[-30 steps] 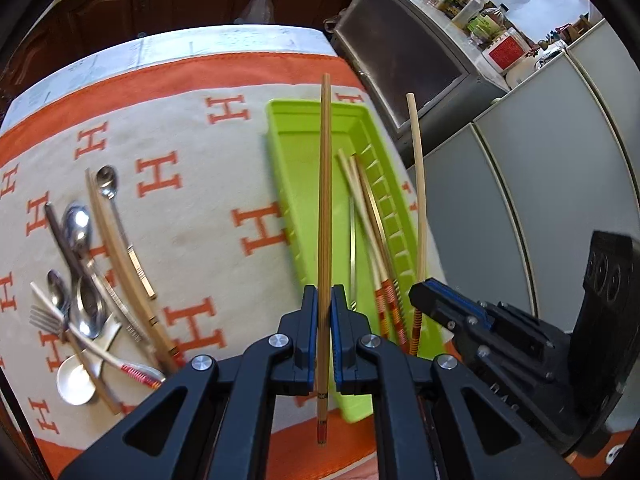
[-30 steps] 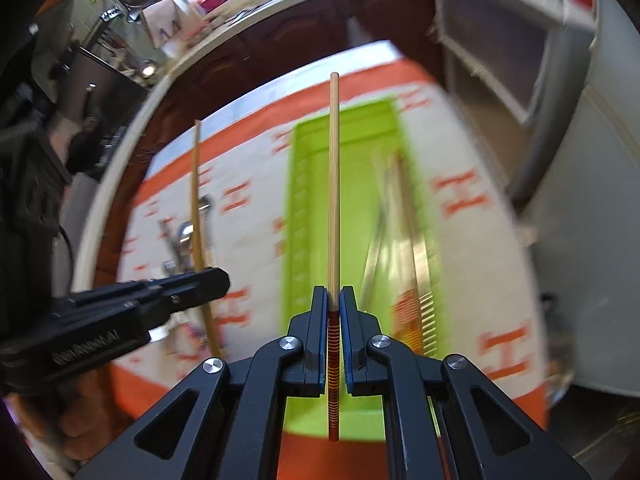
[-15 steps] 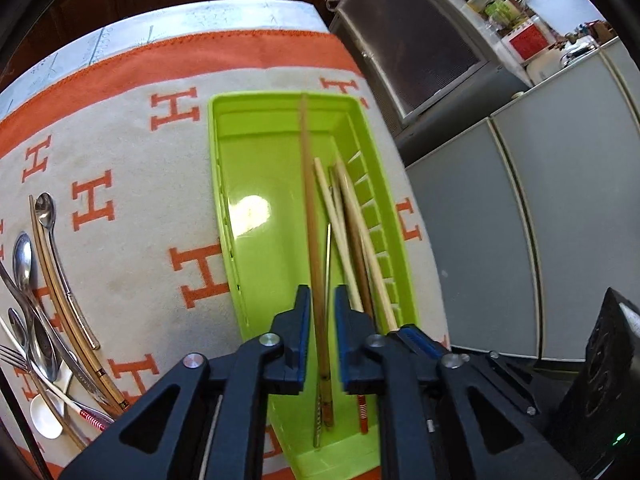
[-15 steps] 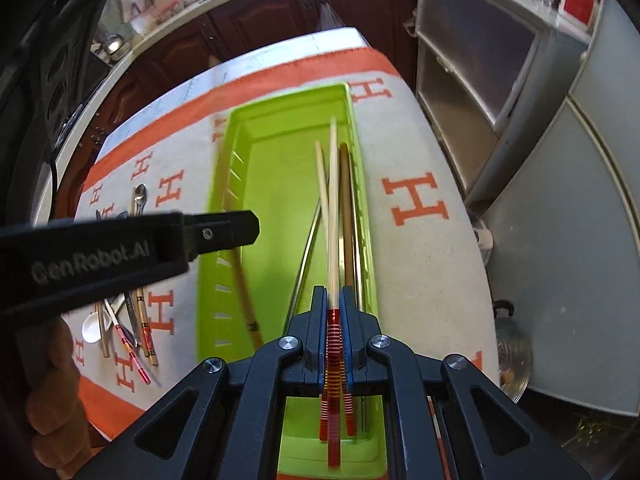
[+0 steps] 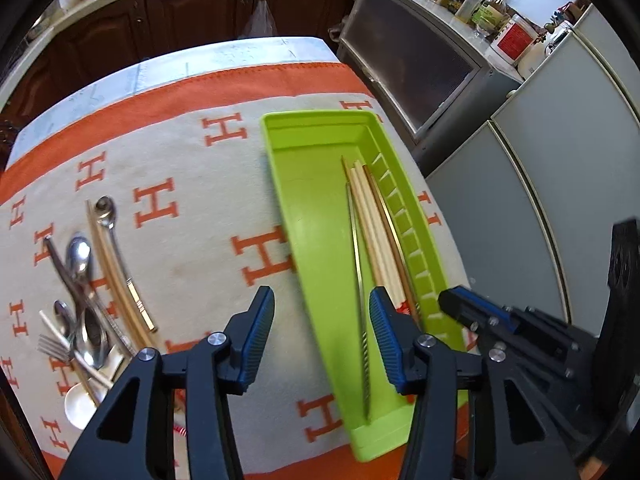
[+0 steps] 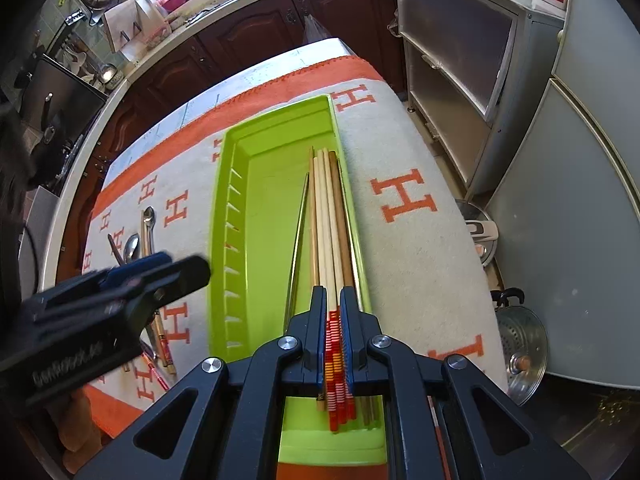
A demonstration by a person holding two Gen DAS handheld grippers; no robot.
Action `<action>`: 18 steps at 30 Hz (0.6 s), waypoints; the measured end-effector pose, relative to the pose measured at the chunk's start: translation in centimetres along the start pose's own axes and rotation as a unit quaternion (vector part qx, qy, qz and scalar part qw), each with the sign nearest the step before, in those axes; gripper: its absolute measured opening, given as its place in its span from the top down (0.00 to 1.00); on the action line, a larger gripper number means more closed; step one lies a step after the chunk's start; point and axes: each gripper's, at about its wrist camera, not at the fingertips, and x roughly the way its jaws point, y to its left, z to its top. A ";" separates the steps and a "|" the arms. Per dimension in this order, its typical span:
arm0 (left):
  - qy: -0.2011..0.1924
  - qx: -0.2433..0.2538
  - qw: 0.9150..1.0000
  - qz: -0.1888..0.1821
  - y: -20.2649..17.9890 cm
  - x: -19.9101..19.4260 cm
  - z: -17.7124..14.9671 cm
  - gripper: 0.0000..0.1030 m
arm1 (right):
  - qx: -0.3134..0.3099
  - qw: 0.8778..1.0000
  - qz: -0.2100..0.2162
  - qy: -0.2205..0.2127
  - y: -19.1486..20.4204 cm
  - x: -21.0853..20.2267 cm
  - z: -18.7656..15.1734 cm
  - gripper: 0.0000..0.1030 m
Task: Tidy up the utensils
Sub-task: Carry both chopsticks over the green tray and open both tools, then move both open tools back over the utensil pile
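The tray point(image 5: 316, 216) is glossy lime-green plastic, smooth with a ribbed wall. The chopsticks point(image 6: 328, 216) in it look like matt pale wood; one has red-and-white banding, another is thin shiny metal. The spoons point(image 5: 82, 256) are polished metal. The cloth point(image 5: 192, 248) is matt woven fabric. The pads point(image 5: 260, 332) are ribbed blue rubber.

The left gripper point(image 5: 322, 336) has just been opening, its jaws apart with nothing between them, over the near end of the green tray point(image 5: 316, 208). Chopsticks point(image 5: 376, 232) lie inside the tray along its right wall. Spoons point(image 5: 86, 280) lie well left of the tray.
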 end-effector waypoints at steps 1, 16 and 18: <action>-0.004 -0.001 1.000 0.003 0.3 -0.4 -0.6 0.49 | -0.001 1.000 0.000 -0.001 0.1 -0.2 -0.2 0.93; -0.077 -0.029 0.989 0.127 7.4 -5.9 -8.8 0.29 | -0.034 0.999 -0.004 -0.003 3.9 -2.0 -2.5 0.85; -0.084 -0.027 0.986 0.144 8.0 -6.4 -9.5 0.28 | -0.041 0.999 -0.004 -0.002 4.8 -2.1 -2.9 0.84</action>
